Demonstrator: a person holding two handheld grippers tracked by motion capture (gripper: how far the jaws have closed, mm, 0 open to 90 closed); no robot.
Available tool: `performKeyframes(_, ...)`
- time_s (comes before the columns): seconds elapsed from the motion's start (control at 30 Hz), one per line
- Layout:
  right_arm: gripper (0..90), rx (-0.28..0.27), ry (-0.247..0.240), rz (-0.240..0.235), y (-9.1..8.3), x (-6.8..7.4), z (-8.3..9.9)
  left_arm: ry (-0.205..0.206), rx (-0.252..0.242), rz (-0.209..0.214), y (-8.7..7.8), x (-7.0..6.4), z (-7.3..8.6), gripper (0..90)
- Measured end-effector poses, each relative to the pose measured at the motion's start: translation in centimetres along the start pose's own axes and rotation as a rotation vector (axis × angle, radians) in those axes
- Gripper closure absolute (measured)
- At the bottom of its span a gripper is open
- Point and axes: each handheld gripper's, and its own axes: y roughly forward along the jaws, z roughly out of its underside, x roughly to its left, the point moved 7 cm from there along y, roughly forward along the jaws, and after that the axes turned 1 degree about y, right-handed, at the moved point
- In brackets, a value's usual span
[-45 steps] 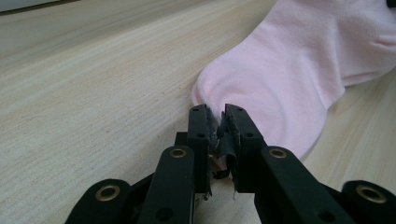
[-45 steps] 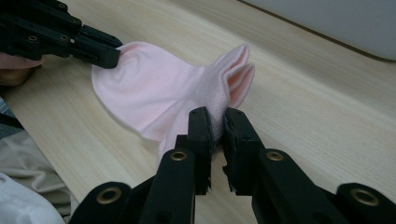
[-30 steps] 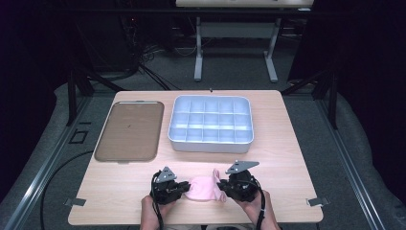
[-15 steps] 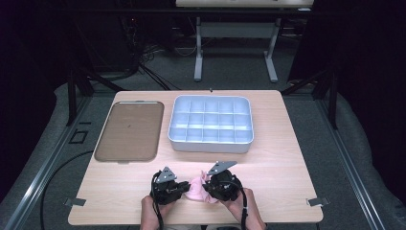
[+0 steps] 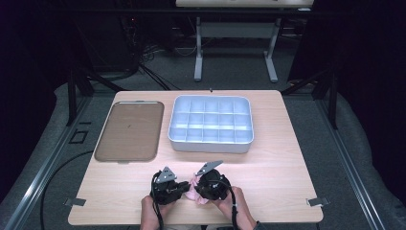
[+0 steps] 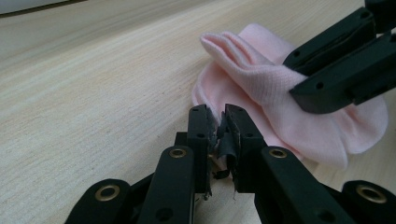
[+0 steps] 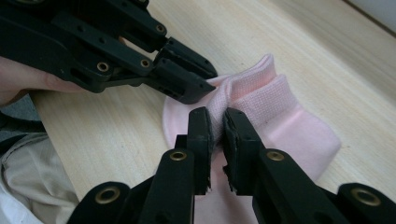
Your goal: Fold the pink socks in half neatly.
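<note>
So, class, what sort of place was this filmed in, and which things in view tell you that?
Probably a lab or studio set up for recording demonstrations. A lone wooden table stands in a dark, curtained space with cables on the floor, and a person works a pink sock with camera-bearing tongs.

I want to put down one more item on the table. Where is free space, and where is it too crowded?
Bare table lies right of the right gripper, below the compartment tray. A smaller patch sits below the brown flat tray, left of the left gripper. It is crowded at the near middle edge, where both grippers hold the pink sock.
</note>
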Motion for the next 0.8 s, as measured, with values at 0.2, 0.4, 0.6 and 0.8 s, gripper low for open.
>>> performKeyframes(0.2,80.3,-0.001,-0.009,-0.011,0.3,0.3,0.0,-0.004,0.001,0.001,0.0,0.0,0.0,80.3)
performKeyframes(0.4,70.7,-0.015,-0.017,-0.051,0.2,0.5,0.0,-0.004,0.001,0.001,0.0,0.0,0.0,80.3)
performKeyframes(0.6,62.5,-0.081,-0.026,-0.08,-1.6,0.5,-0.3,-0.005,0.0,0.001,0.0,0.0,0.0,80.4)
performKeyframes(0.8,60.3,-0.06,-0.029,0.019,-2.9,-1.4,0.1,-0.004,0.0,0.001,0.0,0.0,0.0,80.4)
